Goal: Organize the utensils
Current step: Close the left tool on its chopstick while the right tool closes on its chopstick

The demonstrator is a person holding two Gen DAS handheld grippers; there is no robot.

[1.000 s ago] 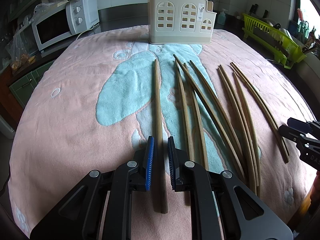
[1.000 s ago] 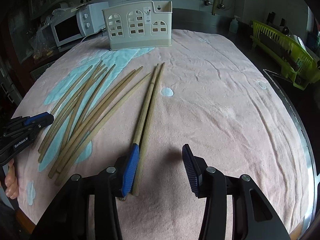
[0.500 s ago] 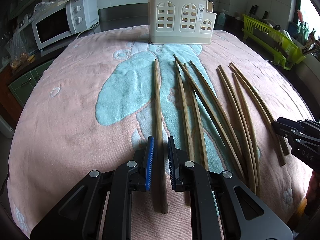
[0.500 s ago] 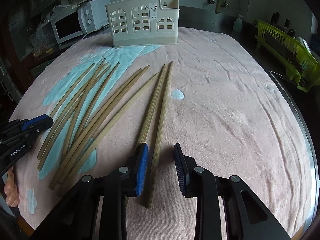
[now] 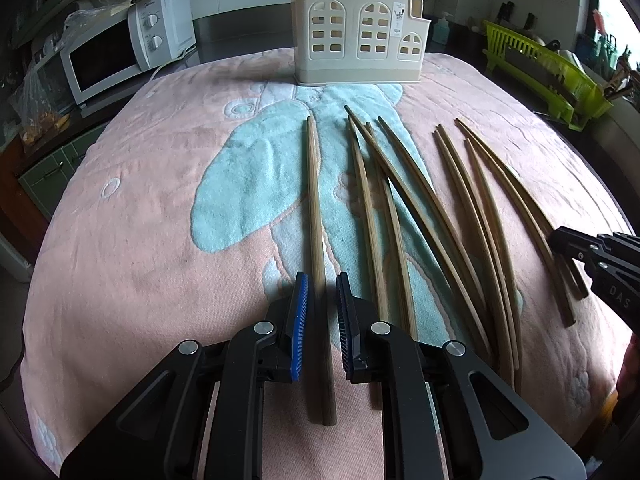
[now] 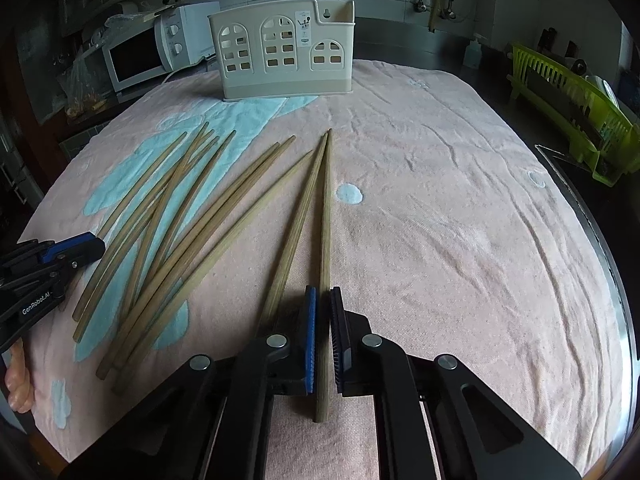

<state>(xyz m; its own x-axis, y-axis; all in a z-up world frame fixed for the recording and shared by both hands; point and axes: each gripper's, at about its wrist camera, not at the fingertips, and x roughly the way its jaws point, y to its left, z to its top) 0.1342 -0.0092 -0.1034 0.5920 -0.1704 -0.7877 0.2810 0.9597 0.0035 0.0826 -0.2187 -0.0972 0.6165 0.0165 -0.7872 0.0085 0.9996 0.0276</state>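
- The chopsticks are what's getting sorted here, a whole bunch of long wooden ones lying loose on the pink towel [image 5: 120,240], all on the near side of the cream utensil holder [image 5: 360,40] and pointing roughly toward it.
- The leftmost chopstick [image 5: 316,216] lies on its own, straight out in front of the holder on the blue patch of the towel. The left gripper [image 5: 322,320] is clenched on it near its thick end, blue pads on both sides, with the butt end sticking out behind the jaws.
- The rightmost chopstick [image 6: 326,220] is the one furthest right of the holder's front. The right gripper [image 6: 323,328] has clamped onto it, pads pressing both sides, thick end poking out toward the camera.
- Its neighbour [image 6: 296,220] lies just to the left, tips nearly touching at the holder end and splaying apart closer to the gripper; it's outside the jaws.
- The rest of the chopsticks [image 5: 420,216] are fanned out between those two grabbed ones, some crossing each other, thin ends toward the holder.
- The holder stands upright at the far edge of the towel and has little arched window cutouts. Can't see inside it from here.
- Left of the holder, off the towel, there's a white microwave [image 5: 120,48]. Right of the holder, well apart, sits a lime green dish rack [image 5: 548,68].
- A bit of a hand [image 6: 18,380] shows under the left gripper in the right camera's view.
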